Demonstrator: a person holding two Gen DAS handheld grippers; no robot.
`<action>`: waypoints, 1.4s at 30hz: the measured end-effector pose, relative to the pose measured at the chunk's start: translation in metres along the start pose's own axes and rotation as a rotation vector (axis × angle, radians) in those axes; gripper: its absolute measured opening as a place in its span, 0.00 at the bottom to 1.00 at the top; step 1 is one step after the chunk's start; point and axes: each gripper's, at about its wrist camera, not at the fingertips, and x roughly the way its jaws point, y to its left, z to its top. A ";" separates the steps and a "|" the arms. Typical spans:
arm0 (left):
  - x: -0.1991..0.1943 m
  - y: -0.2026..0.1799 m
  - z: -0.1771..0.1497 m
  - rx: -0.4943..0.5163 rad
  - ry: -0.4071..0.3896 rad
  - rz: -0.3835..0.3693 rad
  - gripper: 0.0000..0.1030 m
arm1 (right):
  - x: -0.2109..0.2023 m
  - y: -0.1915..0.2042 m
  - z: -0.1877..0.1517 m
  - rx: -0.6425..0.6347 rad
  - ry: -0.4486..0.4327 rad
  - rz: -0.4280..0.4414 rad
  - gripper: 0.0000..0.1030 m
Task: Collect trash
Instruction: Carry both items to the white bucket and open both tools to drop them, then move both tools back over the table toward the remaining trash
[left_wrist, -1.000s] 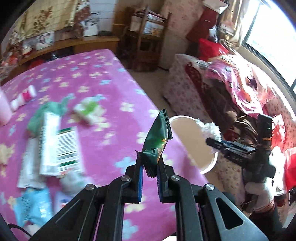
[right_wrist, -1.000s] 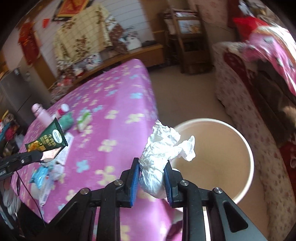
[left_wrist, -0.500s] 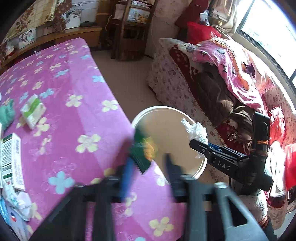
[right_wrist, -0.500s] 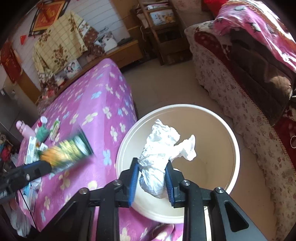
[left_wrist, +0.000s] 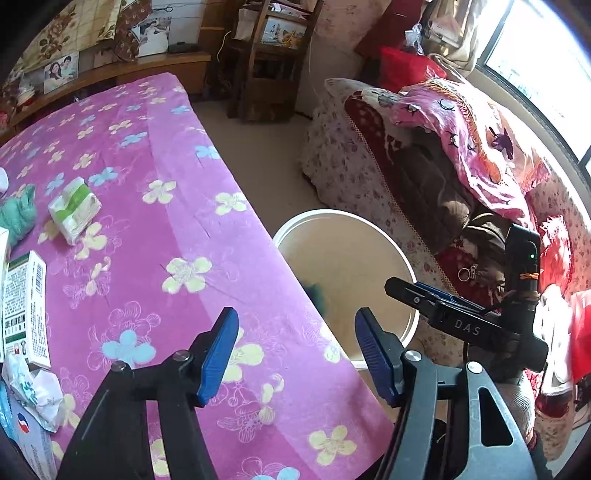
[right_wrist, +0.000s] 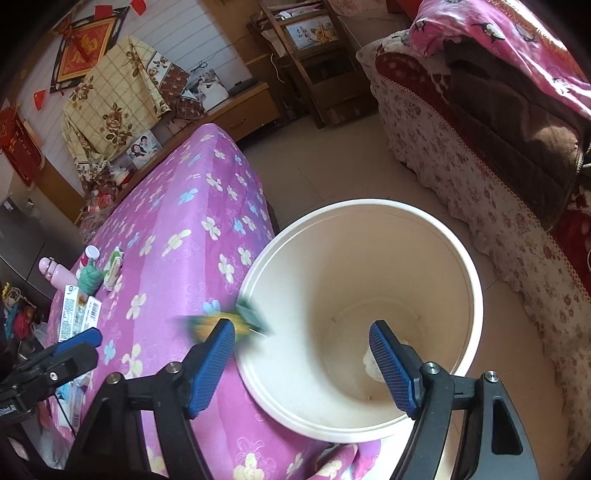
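Observation:
A white bucket stands on the floor beside the pink flowered table; it also shows in the left wrist view. My left gripper is open and empty above the table's edge. My right gripper is open and empty over the bucket. The green snack wrapper is a blur in mid-air at the bucket's rim, and shows in the left wrist view. The crumpled white tissue lies inside the bucket, partly hidden by a finger.
On the table's left lie a green-and-white tissue pack, a white box, a teal cloth and crumpled wrappers. A flowered sofa stands beyond the bucket. A pink bottle is at the table's far end.
Both grippers have opened. The green wrapper left the left gripper and is falling toward the bucket. The white tissue left the right gripper and now lies in the bucket.

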 end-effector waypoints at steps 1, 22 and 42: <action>0.000 0.000 -0.001 0.001 0.001 -0.001 0.64 | -0.001 0.002 -0.001 0.000 0.001 0.007 0.77; -0.066 0.035 -0.035 0.002 -0.109 0.178 0.64 | -0.035 0.087 -0.018 -0.153 -0.032 0.015 0.77; -0.166 0.170 -0.074 -0.190 -0.213 0.370 0.64 | -0.030 0.248 -0.045 -0.367 -0.023 0.122 0.77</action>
